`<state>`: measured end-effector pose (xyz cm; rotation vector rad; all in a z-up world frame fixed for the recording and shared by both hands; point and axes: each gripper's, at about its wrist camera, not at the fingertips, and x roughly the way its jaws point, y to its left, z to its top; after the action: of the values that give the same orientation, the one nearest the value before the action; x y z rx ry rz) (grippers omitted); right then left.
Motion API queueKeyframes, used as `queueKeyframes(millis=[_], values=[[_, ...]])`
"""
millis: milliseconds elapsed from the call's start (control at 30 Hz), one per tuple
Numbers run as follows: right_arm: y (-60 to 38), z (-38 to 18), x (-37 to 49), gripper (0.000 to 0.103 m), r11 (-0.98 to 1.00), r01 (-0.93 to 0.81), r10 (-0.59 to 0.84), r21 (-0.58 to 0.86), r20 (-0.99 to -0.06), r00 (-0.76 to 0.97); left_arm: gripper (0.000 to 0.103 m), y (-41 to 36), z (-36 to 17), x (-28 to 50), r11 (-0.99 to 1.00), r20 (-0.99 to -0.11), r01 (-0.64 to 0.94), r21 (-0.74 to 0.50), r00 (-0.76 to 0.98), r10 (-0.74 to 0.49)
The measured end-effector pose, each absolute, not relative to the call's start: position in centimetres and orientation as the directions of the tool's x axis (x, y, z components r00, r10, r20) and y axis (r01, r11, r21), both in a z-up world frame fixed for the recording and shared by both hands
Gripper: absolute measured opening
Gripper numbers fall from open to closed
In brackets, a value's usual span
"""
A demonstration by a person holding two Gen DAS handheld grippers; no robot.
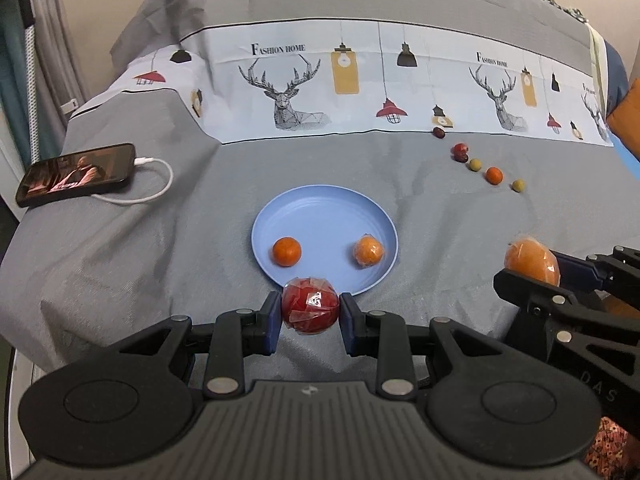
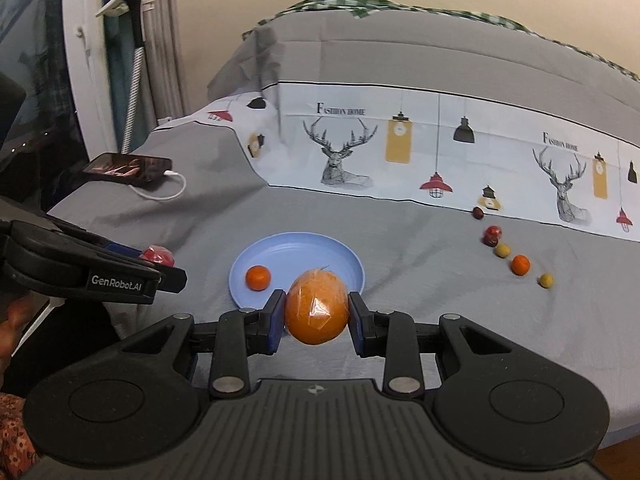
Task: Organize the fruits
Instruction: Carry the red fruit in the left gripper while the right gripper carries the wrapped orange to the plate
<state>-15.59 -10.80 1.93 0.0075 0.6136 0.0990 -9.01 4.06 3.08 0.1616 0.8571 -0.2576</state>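
- Left gripper point(image 1: 311, 312) is clamped on a wrapped red fruit point(image 1: 311, 311), held at the near rim of the blue plate point(image 1: 320, 216).
- Right gripper point(image 2: 317, 314) is clamped on a wrapped orange point(image 2: 316, 307).
- Two oranges point(image 1: 286, 251) lie on the plate just beyond the left tongs.
- Small fruits point(image 1: 494, 175) sit well beyond, to the right.

Dim, warm indoor light, even and soft, source not visible. Shadows weak: faint dark patch under each orange on the plate point(image 1: 320, 208) and soft creases on the bed point(image 1: 120, 248). Small highlights on the plastic wrap of the red fruit point(image 1: 311, 311) and the big orange point(image 2: 316, 311); metal rivets on both tools glint. Phone point(image 1: 76, 174) screen glows. Strong fisheye bend: bed edges and wall curve, corners vignette black. Right wrist view slightly motion-blurred, worst at left edge and far fabric; left view sharper, mild softness overall, some noise.
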Motion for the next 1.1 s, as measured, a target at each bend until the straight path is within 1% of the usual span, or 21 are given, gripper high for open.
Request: queueKeyframes(millis=[200,367,533,1100], values=[[-10.2,2.0,-15.8,0.034,0.994,-0.111,0.103,0.022,-0.580,0.808,0.033,5.1,3.5,-9.5,0.964,-0.750,0.265,0.016,0.641,-0.164],[-9.6,1.7,-15.6,0.034,0.990,-0.140,0.119,0.012,-0.602,0.789,0.034,5.9,3.6,-9.6,0.968,-0.744,0.252,0.008,0.648,-0.163],[-9.0,1.2,-15.2,0.034,0.987,-0.161,0.130,0.006,-0.620,0.774,0.034,6.4,3.4,-9.2,0.972,-0.748,0.234,-0.001,0.645,-0.156],[-9.0,-1.0,-13.0,0.034,0.983,-0.174,0.162,0.053,-0.691,0.705,0.034,6.8,1.6,-6.8,0.979,-0.777,0.203,0.011,0.618,-0.119]])
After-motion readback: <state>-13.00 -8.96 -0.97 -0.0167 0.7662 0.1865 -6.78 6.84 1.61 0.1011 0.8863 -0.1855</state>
